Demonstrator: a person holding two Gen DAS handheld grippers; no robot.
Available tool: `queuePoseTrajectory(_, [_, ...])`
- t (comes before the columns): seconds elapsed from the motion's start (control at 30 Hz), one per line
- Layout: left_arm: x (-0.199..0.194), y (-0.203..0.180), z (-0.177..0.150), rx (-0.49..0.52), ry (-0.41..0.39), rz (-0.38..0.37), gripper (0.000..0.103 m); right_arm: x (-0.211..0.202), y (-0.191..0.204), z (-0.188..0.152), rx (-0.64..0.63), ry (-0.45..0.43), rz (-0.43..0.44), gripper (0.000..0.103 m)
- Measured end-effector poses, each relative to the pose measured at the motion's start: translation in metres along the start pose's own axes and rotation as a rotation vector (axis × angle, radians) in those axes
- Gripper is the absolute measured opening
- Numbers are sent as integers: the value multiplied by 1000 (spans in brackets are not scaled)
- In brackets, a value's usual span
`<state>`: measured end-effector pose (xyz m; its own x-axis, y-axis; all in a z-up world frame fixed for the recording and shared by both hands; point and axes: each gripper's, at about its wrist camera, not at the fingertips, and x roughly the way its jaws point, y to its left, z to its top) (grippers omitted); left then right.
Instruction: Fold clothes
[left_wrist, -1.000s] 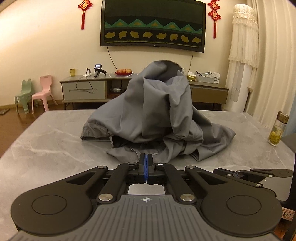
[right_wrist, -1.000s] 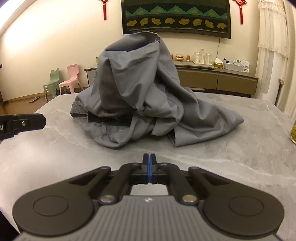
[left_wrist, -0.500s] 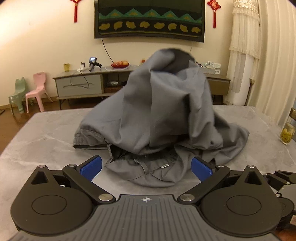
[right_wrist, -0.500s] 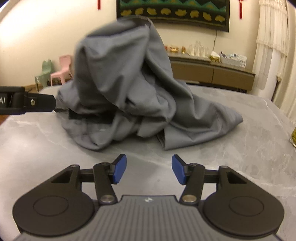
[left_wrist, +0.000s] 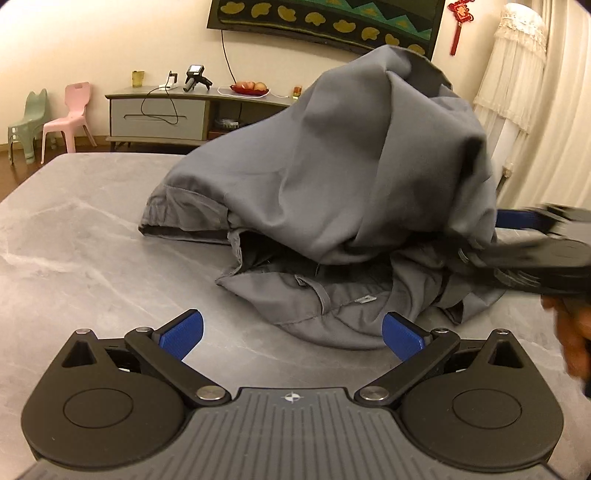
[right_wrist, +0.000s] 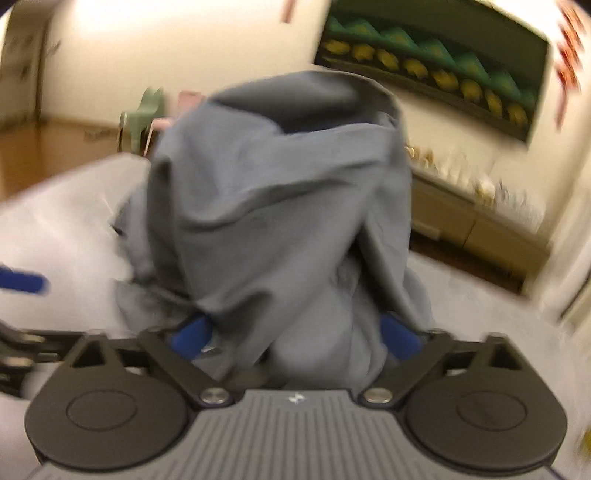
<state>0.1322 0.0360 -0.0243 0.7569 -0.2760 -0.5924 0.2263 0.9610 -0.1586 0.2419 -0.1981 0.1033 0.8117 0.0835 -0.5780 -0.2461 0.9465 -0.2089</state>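
A grey garment (left_wrist: 332, 192) lies heaped in a tall crumpled pile on the grey marble table (left_wrist: 74, 258). My left gripper (left_wrist: 291, 332) is open, its blue pads just short of the pile's near hem. My right gripper (right_wrist: 295, 334) is open with grey cloth (right_wrist: 280, 221) bunched between its blue pads; that view is blurred. The right gripper also shows in the left wrist view (left_wrist: 535, 251), pushed into the pile's right side.
A TV cabinet (left_wrist: 166, 114) with small items stands against the far wall. Pink (left_wrist: 66, 114) and green (left_wrist: 26, 122) small chairs stand at the far left. A white curtain (left_wrist: 517, 74) hangs at the right.
Both grippers opened from shut and moved toward the pile. The right gripper swung in fast against the pile's right side, with cloth now between its pads.
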Motion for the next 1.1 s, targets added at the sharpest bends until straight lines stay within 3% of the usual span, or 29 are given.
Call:
queuePoseTrajectory(0.03, [1, 0, 0, 7, -7, 7, 102, 8, -4, 0, -4, -5, -3, 19])
queuePoseTrajectory(0.13, [-1, 0, 0, 32, -70, 54, 102, -23, -40, 14, 199, -99, 99, 9])
queuePoseTrajectory(0.23, [5, 0, 0, 21, -109, 83, 102, -112, -80, 36, 275, -350, 236, 8])
queuePoseTrajectory(0.3, [17, -5, 1, 25, -106, 96, 102, -132, -103, 26, 337, -422, 238, 8])
queuePoseTrajectory(0.37, [30, -12, 1, 42, -94, 106, 102, -113, -118, 8, 388, -352, 160, 8])
queuePoseTrajectory(0.5, [43, -36, 3, 108, -76, 108, 102, -37, -150, -36, 562, -46, 76, 9])
queuePoseTrajectory(0.57, [45, -39, 10, 81, -67, 77, 102, -32, -155, -45, 578, -24, 62, 17])
queuePoseTrajectory(0.7, [64, -14, 31, -153, -2, 8, 102, -32, -158, -55, 578, -18, 50, 17])
queuePoseTrajectory(0.77, [77, -3, 45, -213, 24, -2, 100, -34, -154, -58, 558, -19, 44, 17])
queuePoseTrajectory(0.83, [85, 2, 63, -204, 16, -39, 67, -32, -152, -60, 542, -12, 39, 16])
queuePoseTrajectory(0.87, [82, 4, 73, -202, -1, -53, 41, -31, -151, -61, 527, -4, 35, 15])
queuePoseTrajectory(0.9, [74, 6, 83, -204, -31, -61, 23, -30, -146, -56, 469, 6, 18, 14])
queuePoseTrajectory(1.07, [34, 15, 134, -210, -185, -106, 21, -26, -120, -30, 181, 53, -65, 15])
queuePoseTrajectory(1.1, [30, 16, 139, -215, -180, -113, 27, -26, -117, -32, 156, 62, -70, 15])
